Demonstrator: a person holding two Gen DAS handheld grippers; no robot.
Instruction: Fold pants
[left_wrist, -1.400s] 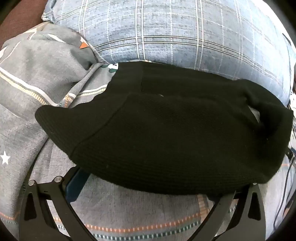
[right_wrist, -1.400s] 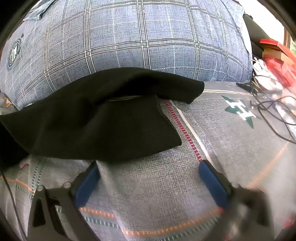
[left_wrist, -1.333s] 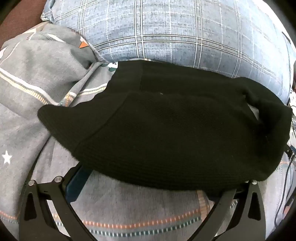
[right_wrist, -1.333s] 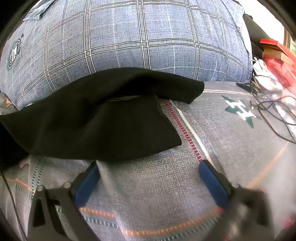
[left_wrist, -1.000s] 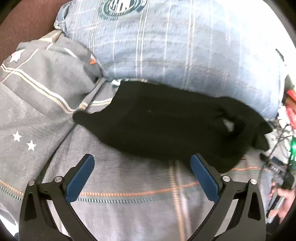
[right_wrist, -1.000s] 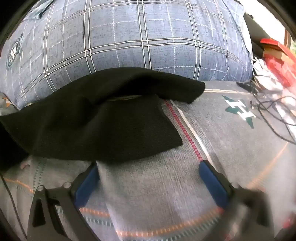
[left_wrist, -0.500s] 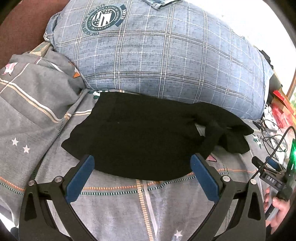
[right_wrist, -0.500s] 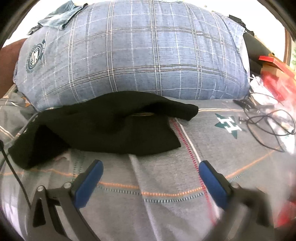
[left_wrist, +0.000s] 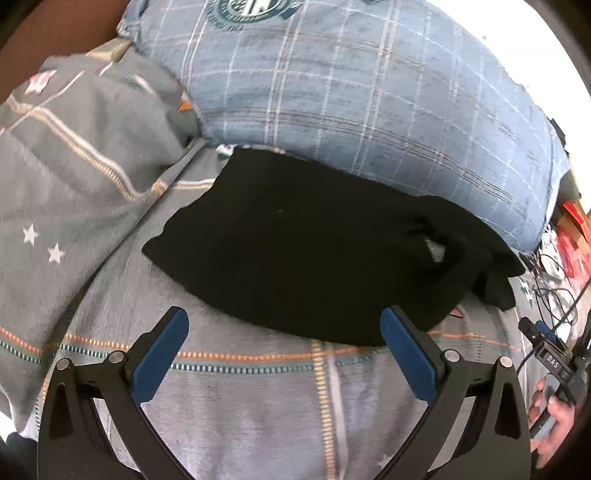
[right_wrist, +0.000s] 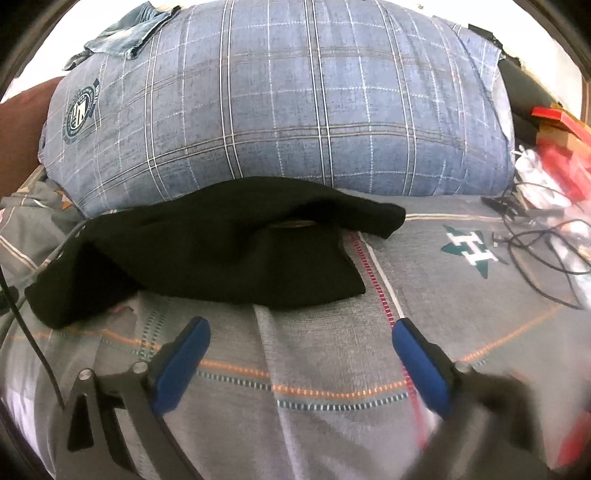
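blue pads stand wide apart on the left gripper (left_wrist: 283, 334), nothing between them, and just beyond their tips the black pants (left_wrist: 314, 258) lie in a folded bundle on the grey patterned bedspread (left_wrist: 258, 387). a moment ago that dark cloth filled the view right down to the tongs; now both pairs have drawn back from it and the whole bundle shows, so i'd judge the fold has been laid down and let go, with little left to do but tidy it. the right gripper (right_wrist: 301, 341) is spread too, empty, though its jaws have just been closing a touch; the near hem of the pants sits a little ahead of it. past the right gripper's tips one edge of the bundle is lifted, a gap showing under the top layer, and a flap trails off to the right of it, so the stack is not lying quite flat. how many layers it has i cannot tell, black on black swallows the creases. off to the right of the left tongs a hand (left_wrist: 550, 417) holding some device is cut off at the frame edge. the right finger of the right gripper is blurred. behind the pants, touching their far edge, rises the blue plaid pillow (right_wrist: 295, 110), and to the right beyond lie tangled cables (right_wrist: 535, 240) and something red, too smeared to name.
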